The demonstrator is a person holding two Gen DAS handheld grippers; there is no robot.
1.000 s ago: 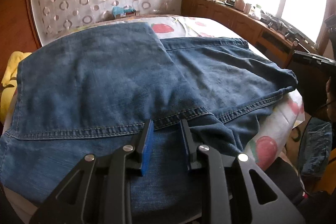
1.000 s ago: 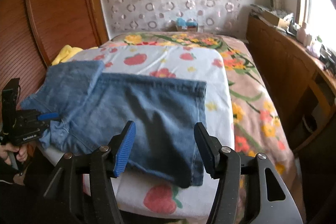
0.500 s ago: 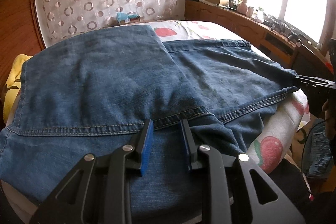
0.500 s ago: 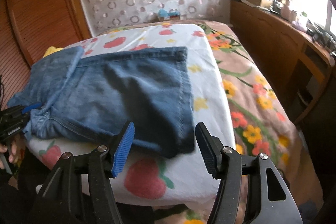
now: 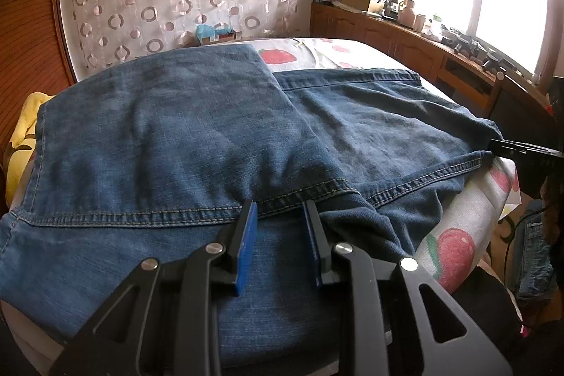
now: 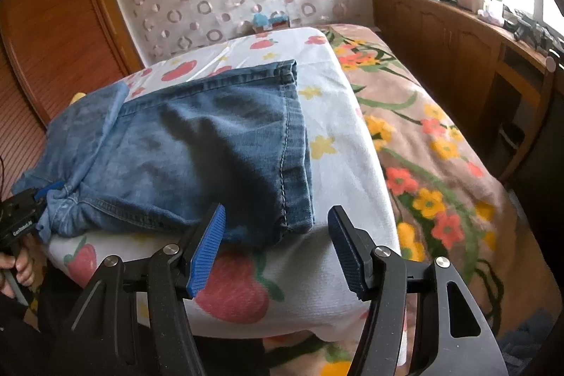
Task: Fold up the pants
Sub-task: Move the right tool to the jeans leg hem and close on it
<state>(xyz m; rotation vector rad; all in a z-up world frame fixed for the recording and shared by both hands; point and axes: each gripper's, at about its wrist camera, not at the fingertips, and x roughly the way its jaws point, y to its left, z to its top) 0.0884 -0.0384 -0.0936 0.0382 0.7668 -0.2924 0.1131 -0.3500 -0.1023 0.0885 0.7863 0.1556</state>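
Note:
Blue denim pants (image 5: pixel 197 136) lie partly folded on the strawberry-print sheet (image 6: pixel 338 115). In the left wrist view my left gripper (image 5: pixel 280 210) sits over the near denim by a stitched hem, its jaws narrowly parted with fabric between the pads; a firm hold cannot be told. In the right wrist view the pants (image 6: pixel 211 147) lie ahead and to the left. My right gripper (image 6: pixel 276 228) is open, its tips either side of the pants' near right corner at the bed edge. The left gripper also shows in the right wrist view (image 6: pixel 21 217), at the bunched end of the pants.
A floral blanket (image 6: pixel 430 164) covers the bed's right side. A wooden cabinet (image 6: pixel 458 34) with clutter runs under the window. A wooden headboard (image 6: pixel 53 23) and a yellow cloth (image 5: pixel 24 122) are at the left. The right gripper's body (image 5: pixel 521 150) shows at the pants' right corner.
My right gripper has moved down and closer to the pants' near right corner, still open. My left gripper has stayed at the hem with little change.

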